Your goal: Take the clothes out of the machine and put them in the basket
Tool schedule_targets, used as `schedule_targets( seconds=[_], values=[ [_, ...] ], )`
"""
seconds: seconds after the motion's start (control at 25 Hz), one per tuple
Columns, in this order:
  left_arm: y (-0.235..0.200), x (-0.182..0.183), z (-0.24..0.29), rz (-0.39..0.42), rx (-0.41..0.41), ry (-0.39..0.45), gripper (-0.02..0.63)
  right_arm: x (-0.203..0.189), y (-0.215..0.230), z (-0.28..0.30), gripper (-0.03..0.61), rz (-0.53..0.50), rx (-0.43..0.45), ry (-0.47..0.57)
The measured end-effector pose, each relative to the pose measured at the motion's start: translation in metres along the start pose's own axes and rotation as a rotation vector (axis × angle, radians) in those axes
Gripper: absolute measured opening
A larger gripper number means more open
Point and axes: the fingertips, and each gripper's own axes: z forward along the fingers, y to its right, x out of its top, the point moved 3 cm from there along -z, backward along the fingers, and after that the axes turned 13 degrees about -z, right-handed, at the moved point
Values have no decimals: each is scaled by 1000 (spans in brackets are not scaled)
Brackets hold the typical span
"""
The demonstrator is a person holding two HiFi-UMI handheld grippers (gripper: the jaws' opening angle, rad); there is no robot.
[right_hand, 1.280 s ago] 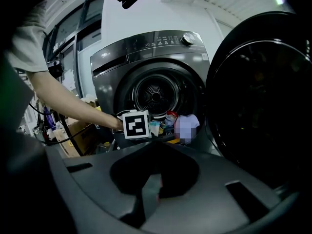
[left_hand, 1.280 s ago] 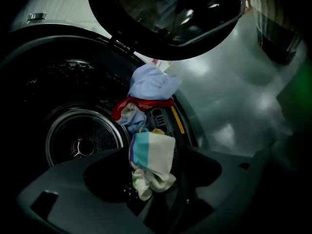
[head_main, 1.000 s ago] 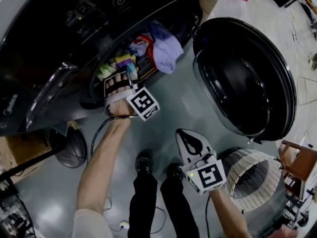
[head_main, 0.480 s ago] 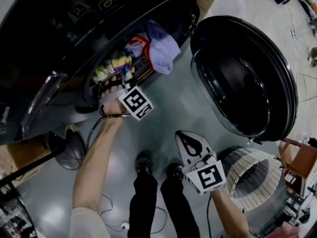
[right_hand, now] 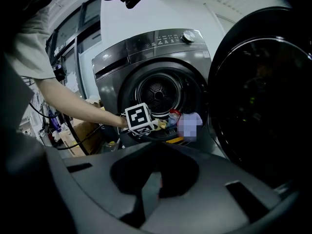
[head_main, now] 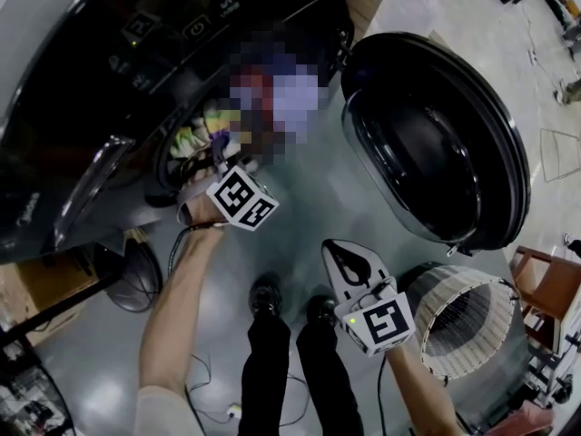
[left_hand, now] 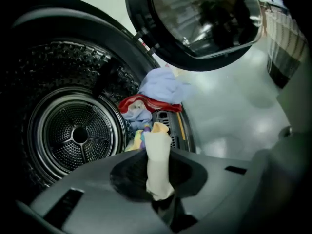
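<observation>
The dark washing machine (head_main: 100,71) stands open, its steel drum (left_hand: 73,133) seen in the left gripper view. A light blue garment (left_hand: 163,84), a red one (left_hand: 146,104) and coloured pieces lie at the drum's mouth. My left gripper (left_hand: 160,196) is at that mouth (head_main: 213,153). Its jaws are closing and pinch a cream cloth (left_hand: 157,160), which stands up between them. My right gripper (head_main: 340,257) hangs over the floor, jaws together and holding nothing, left of the wicker basket (head_main: 472,325).
The round door (head_main: 436,143) is swung wide to the right, between the machine and the basket. The person's shoes (head_main: 265,298) stand below the opening. A cable (head_main: 195,371) trails on the floor, and a wooden frame (head_main: 545,289) stands at far right.
The left gripper has rolled and drawn back a little from the drum's mouth, now with the cream cloth in its jaws. The right gripper has stayed put.
</observation>
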Motion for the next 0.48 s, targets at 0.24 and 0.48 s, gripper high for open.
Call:
schedule_targets(
  seconds=[0.24,0.48],
  values=[
    [6,-5,-42,-1,8,31,71,14,-4,-14,23,0,1,1],
    [17,-19,-88,-59,5,71,71,25,-5,-32,23,-17,-3,-7]
  ],
)
